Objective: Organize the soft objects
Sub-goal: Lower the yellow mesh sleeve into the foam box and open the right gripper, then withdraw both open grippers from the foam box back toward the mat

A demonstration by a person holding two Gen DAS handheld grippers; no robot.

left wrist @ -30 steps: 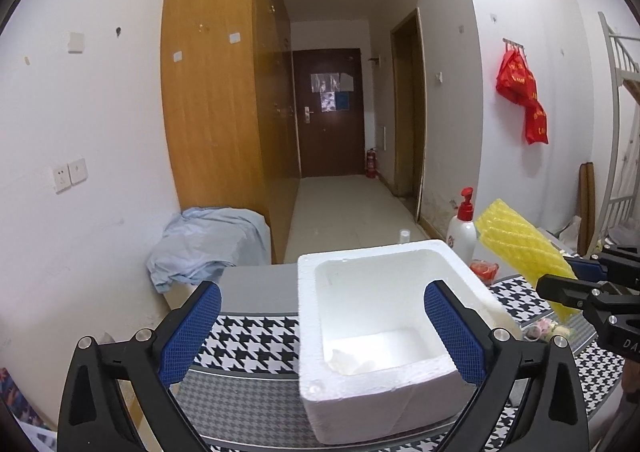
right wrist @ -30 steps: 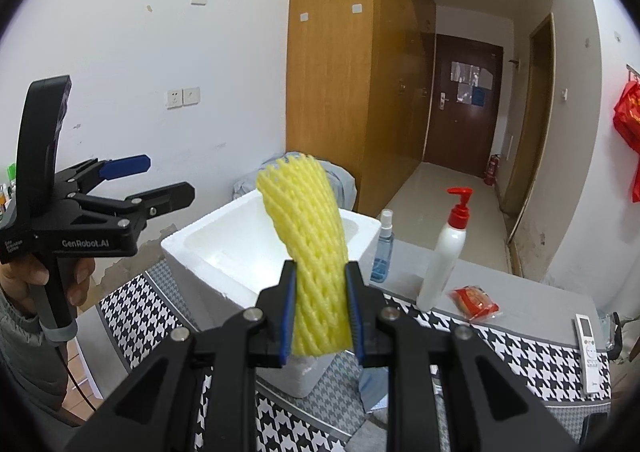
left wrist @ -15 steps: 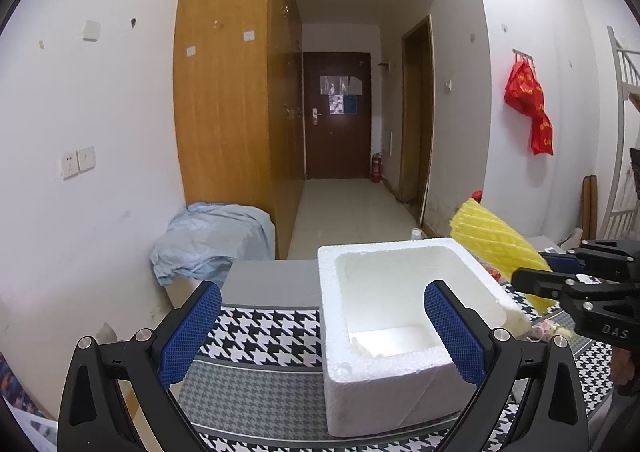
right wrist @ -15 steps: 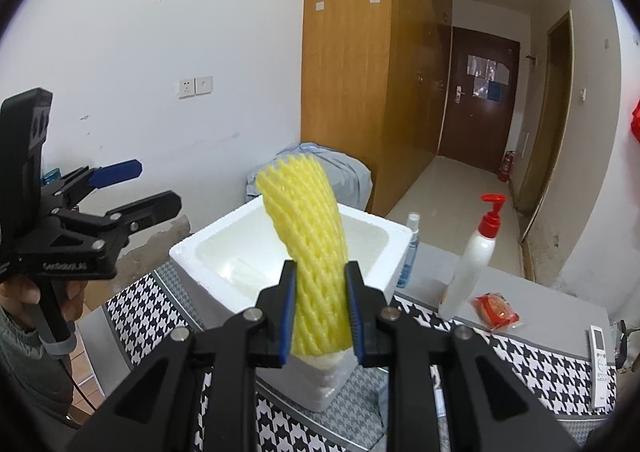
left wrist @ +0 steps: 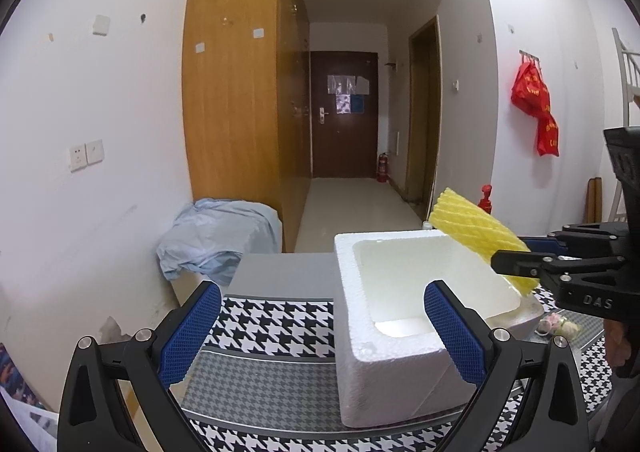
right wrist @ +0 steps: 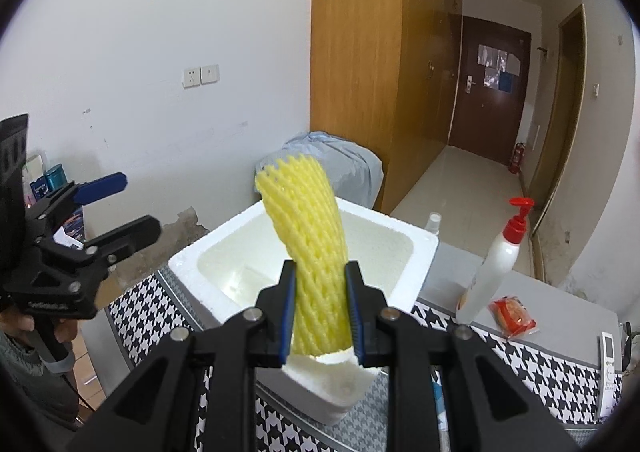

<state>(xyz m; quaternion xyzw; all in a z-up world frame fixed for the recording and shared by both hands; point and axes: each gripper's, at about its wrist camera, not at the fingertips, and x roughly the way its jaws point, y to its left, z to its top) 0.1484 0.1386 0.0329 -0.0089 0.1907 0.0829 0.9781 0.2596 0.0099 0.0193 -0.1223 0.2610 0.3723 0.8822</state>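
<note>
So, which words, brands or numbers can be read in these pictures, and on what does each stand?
"DAS": on the right gripper body, cut off at the edge.
Left gripper body: white lettering, too blurred.
Red bag: yellow characters, unreadable.
Door papers, remote control, pump bottle: too small.

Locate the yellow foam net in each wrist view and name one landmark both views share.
Left wrist view: yellow foam net at right, slanting over the white foam box's far right corner, pinched by the right gripper.
Right wrist view: centre, upright between the fingers.
Shared landmark: dark brown door down the hallway.
</note>
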